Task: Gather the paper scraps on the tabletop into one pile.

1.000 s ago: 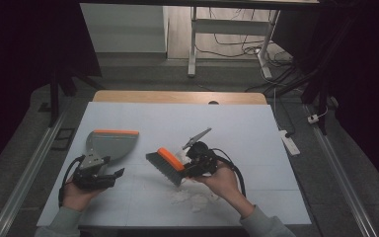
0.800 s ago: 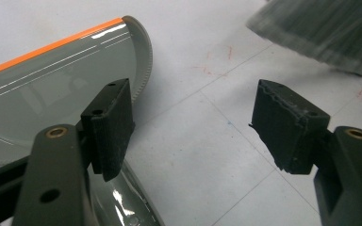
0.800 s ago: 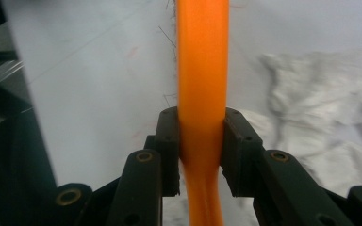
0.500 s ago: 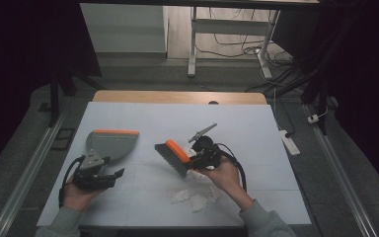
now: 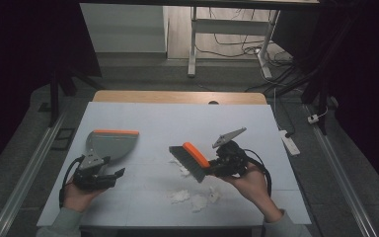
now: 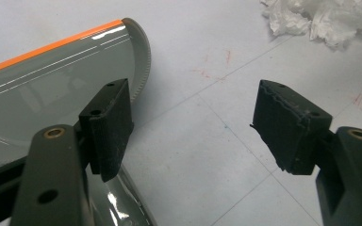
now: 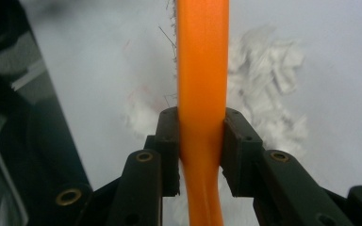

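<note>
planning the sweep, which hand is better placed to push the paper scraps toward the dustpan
Right. The right gripper is shut on the brush, beside the paper scraps. The left gripper's jaws are open by the dustpan.

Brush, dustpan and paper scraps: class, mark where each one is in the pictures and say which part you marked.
Brush point(image 5: 195, 153): high view, orange back above the bristles.
Dustpan point(image 5: 110, 144): high view, grey tray.
Paper scraps point(image 5: 192, 199): high view, white pile near the table's front edge.

A white rectangular table top point(image 5: 143, 121) has a bare wooden strip point(image 5: 177, 97) along its far edge. Beyond it, black cables point(image 5: 237, 47) trail over the grey floor beside a white power strip point(image 5: 288, 142).
</note>
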Tool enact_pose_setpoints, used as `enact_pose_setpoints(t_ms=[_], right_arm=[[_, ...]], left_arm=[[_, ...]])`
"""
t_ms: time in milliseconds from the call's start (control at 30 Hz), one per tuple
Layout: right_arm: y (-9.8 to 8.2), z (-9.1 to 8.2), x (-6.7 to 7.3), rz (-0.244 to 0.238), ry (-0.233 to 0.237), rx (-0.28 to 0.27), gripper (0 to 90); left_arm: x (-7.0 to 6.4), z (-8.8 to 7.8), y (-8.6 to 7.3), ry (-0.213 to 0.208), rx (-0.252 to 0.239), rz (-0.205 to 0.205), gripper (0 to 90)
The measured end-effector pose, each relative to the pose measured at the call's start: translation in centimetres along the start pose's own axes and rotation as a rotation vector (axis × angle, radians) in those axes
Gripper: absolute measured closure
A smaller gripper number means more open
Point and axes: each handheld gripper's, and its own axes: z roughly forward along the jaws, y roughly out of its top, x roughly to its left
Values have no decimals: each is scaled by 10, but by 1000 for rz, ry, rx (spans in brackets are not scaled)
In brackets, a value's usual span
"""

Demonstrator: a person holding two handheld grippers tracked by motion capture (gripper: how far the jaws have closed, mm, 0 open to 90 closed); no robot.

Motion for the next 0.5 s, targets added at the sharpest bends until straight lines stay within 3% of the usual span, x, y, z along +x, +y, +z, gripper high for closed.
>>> enact_pose_setpoints(t_ms=[100, 333, 500], right_arm=[[-2, 7, 9, -23, 30, 54, 705], [5, 30, 37, -142, 123, 174, 705], [5, 46, 50, -181, 172, 269, 704]], left_arm=[[-1, 2, 1, -1, 9, 11, 290], [1, 2, 0, -3, 10, 9, 289], [1, 2, 0, -3, 10, 14, 290]])
